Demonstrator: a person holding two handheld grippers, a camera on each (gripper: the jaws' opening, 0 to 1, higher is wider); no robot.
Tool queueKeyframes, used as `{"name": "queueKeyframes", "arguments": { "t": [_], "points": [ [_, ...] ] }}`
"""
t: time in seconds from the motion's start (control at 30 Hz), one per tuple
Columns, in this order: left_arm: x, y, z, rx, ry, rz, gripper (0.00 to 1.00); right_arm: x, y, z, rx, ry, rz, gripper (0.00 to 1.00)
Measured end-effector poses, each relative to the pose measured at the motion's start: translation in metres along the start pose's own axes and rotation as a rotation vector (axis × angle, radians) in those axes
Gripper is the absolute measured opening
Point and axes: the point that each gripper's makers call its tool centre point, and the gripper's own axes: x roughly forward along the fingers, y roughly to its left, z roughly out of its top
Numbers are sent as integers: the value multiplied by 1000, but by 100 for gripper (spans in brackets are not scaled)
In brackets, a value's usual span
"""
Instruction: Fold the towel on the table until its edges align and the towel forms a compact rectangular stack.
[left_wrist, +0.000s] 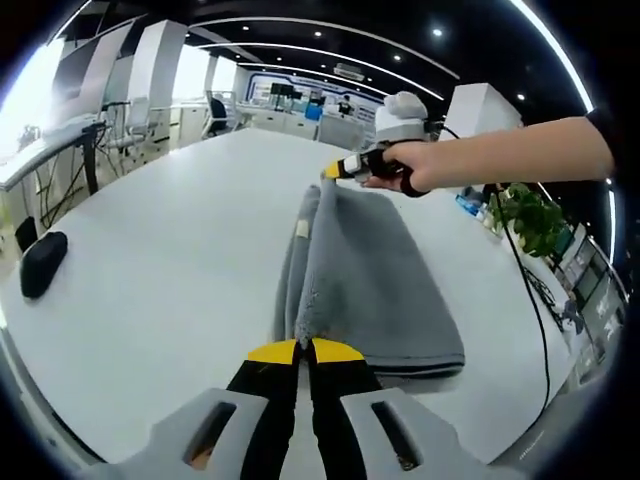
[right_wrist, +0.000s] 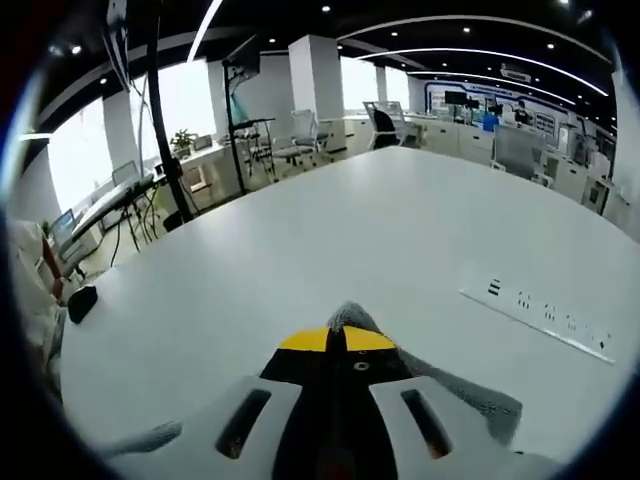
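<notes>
Grey towel (left_wrist: 375, 275) lies on the white worktop (left_wrist: 170, 270), already doubled into a long strip with layered edges showing along its left side. My left claw (left_wrist: 304, 351) is pinched closed on the near end; my right claw (left_wrist: 338, 171), held in a hand (left_wrist: 405, 165), is clamped on the far end. In the right gripper view, cloth pokes past the closed tips (right_wrist: 336, 340). I judge one fold done; at least one more crosswise fold remains before a compact stack. Dark mouse (left_wrist: 42, 262) sits well apart.

Black mouse (left_wrist: 42, 263) (near edge), potted plant (left_wrist: 528, 217).
</notes>
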Motion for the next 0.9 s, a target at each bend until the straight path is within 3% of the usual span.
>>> {"name": "queueKeyframes", "arguments": {
  "t": [0.23, 0.53, 0.63, 0.73, 0.9],
  "points": [
    [7, 4, -12, -23, 15, 24, 4, 11, 4, -14, -22, 46, 4, 0],
    [8, 6, -12, -24, -4, 43, 3, 20, 3, -18, -38, 37, 1, 0],
    [9, 6, -13, -22, -2, 54, 3, 22, 5, -18, -80, 44, -14, 0],
    [9, 8, -14, -44, -15, 63, 3, 24, 4, -18, -48, 42, -11, 1],
    [9, 7, -13, 7, -7, 56, 3, 25, 4, -18, -65, 46, 31, 1]
  ]
}}
